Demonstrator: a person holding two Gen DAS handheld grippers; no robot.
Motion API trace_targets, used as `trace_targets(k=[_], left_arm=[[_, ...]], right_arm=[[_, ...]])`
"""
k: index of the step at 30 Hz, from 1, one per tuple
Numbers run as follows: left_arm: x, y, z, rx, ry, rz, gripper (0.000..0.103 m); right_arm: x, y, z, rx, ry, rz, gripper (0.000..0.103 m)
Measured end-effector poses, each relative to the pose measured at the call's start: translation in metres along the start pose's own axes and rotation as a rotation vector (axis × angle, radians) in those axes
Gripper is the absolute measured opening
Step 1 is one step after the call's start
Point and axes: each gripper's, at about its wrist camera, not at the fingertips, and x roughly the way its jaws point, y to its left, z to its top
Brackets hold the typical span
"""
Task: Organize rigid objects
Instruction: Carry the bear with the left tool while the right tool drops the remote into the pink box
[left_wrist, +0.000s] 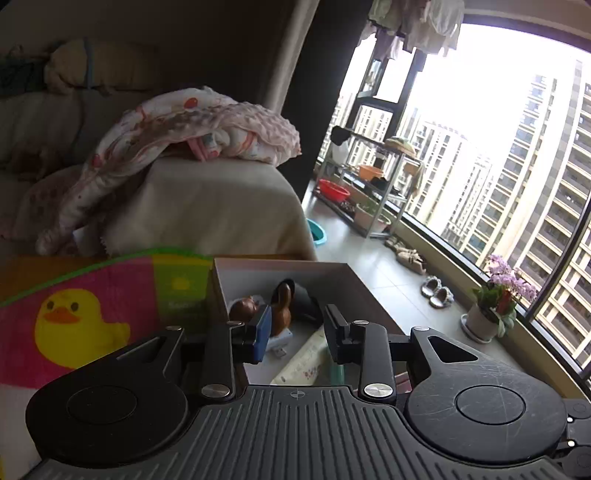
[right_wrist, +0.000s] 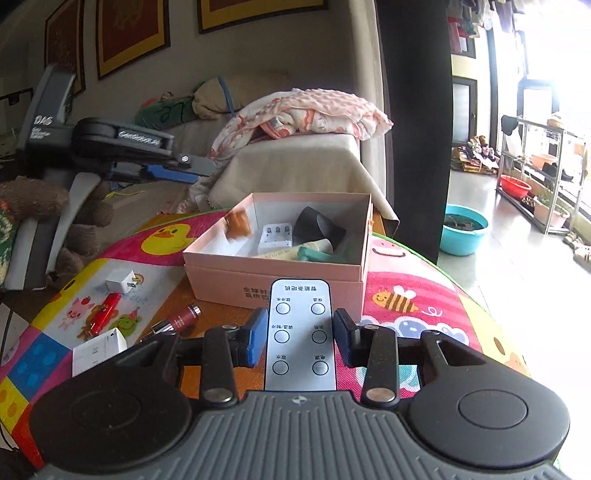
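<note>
Right gripper clasps a silver remote control just before the pink box; left gripper, jaws apart and empty, hovers above it over a cartoon play mat beside a sofa.

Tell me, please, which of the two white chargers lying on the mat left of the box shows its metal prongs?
The farther white charger, just beyond the red tube, shows two prongs pointing right. The nearer white block, by the right gripper, shows none.
</note>
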Motion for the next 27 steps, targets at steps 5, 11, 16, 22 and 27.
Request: trace_targets(k=[5, 11, 16, 22, 27], left_arm=[[-0.037, 0.028, -0.049, -0.034, 0.025, 0.038, 0.034], [-0.070, 0.048, -0.082, -0.014, 0.053, 0.078, 0.035], [-0.078, 0.071, -0.087, -0.087, 0.038, 0.135, 0.034], [-0.073, 0.074, -0.087, -0.072, 0.012, 0.127, 0.035], [-0.039, 0.060, -0.069, 0.087, 0.021, 0.120, 0.035]], right_arm=[[0.013, -0.001, 0.013, 0.023, 0.002, 0.026, 0.038], [0.043, 0.015, 0.071, 0.021, -0.053, 0.086, 0.038], [0.086, 0.031, 0.112, 0.061, -0.056, 0.105, 0.043], [0.107, 0.058, 0.101, 0.022, 0.022, 0.124, 0.051], [0.103, 0.076, 0.061, -0.101, 0.070, 0.087, 0.058]])
